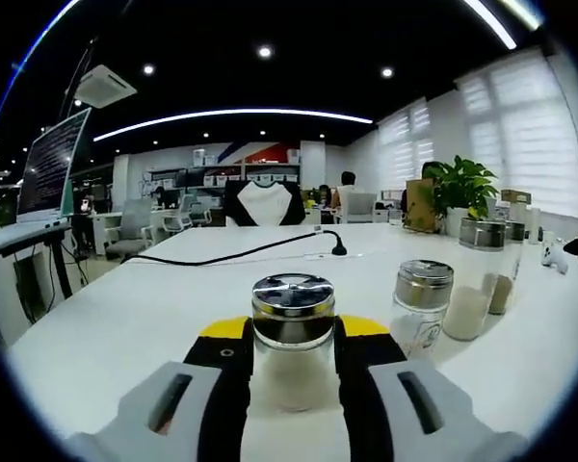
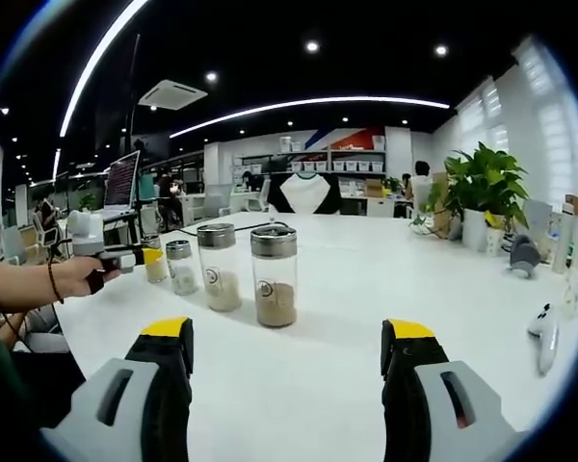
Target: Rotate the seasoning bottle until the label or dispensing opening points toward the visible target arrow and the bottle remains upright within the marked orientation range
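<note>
The seasoning bottle (image 1: pixel 292 339), clear glass with pale powder under a shiny metal lid, stands upright on the white table (image 1: pixel 125 327), pinched between the left gripper (image 1: pixel 291 348) jaws. The right gripper view adds a hand (image 2: pixel 72 277) at the row's far end, while the right gripper (image 2: pixel 287 348) hangs wide, holding nothing, short of the brown-filled jar (image 2: pixel 274 275).
</note>
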